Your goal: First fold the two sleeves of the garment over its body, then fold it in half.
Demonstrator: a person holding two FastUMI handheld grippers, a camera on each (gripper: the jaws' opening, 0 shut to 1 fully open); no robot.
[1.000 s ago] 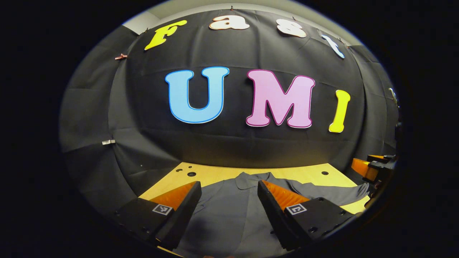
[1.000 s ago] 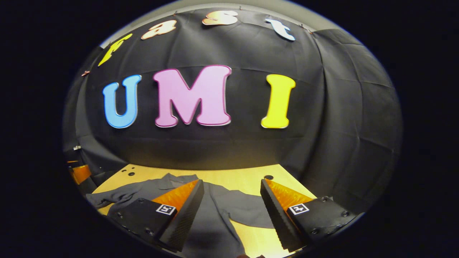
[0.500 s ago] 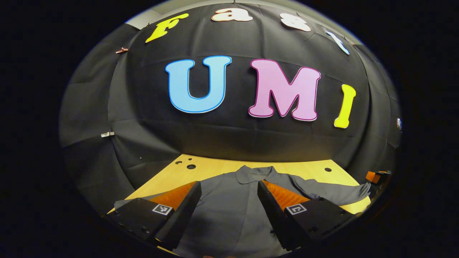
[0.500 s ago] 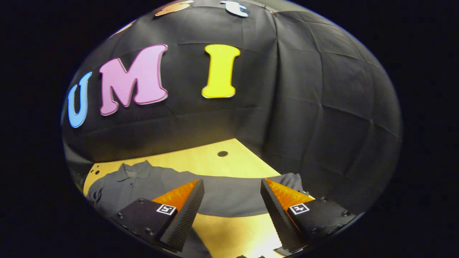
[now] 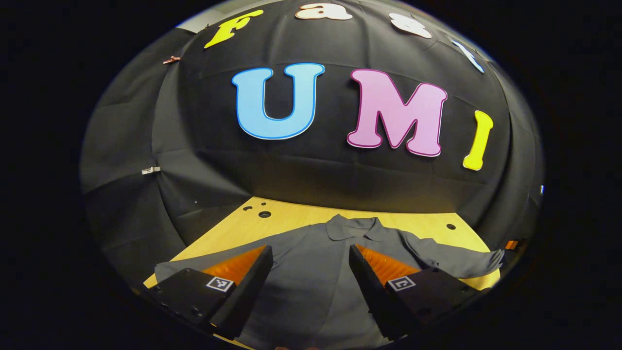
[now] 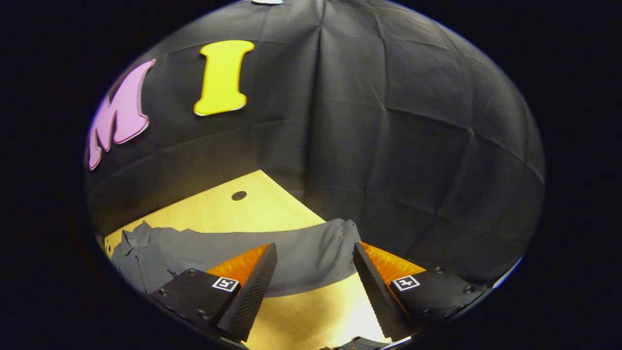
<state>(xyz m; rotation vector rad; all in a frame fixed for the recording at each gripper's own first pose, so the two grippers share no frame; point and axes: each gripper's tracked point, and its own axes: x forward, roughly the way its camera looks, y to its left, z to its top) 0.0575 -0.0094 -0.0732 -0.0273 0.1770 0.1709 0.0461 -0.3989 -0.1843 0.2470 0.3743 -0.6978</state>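
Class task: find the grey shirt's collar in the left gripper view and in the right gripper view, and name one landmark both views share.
Left gripper view: the collar sits centre, just above the gap between the fingers, at the shirt's far end.
Right gripper view: the collar lies at the far lower left, left of the fingers.
Shared landmark: the dark hole in the table, beyond the sleeve.

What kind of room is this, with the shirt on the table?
Probably a recording booth for practising chores, not a real home. A black cloth wall hangs close behind a bare wooden table, a grey shirt lies spread flat on it, and the right gripper hovers open over one sleeve.
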